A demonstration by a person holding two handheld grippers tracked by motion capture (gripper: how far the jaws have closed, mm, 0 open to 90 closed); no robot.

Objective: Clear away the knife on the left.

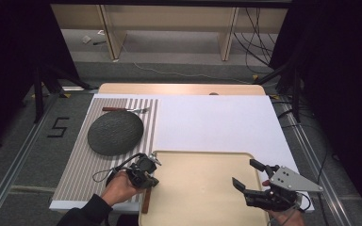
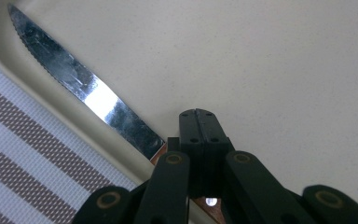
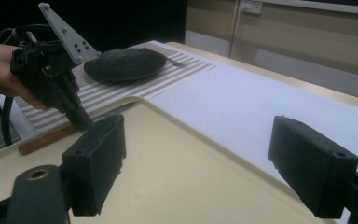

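Item count: one knife (image 2: pixel 86 91), wooden-handled; one fork (image 1: pixel 127 109); one dark round plate (image 1: pixel 115 133); one striped placemat (image 1: pixel 82 169); one beige tray (image 1: pixel 198 188); one white sheet (image 1: pixel 217 122); two hand-held grippers, left gripper (image 1: pixel 152 180) and right gripper (image 1: pixel 245 174).

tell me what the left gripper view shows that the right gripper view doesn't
Left gripper view: the serrated steel blade of the wooden-handled knife up close, and the left gripper's jaws closed together over its brown handle.

Right gripper view: the dark round stone-like plate, the fork behind it, the white sheet, and the right gripper's jaws wide apart, nothing between.

Both: the beige plastic tray and the brown-and-white striped placemat.
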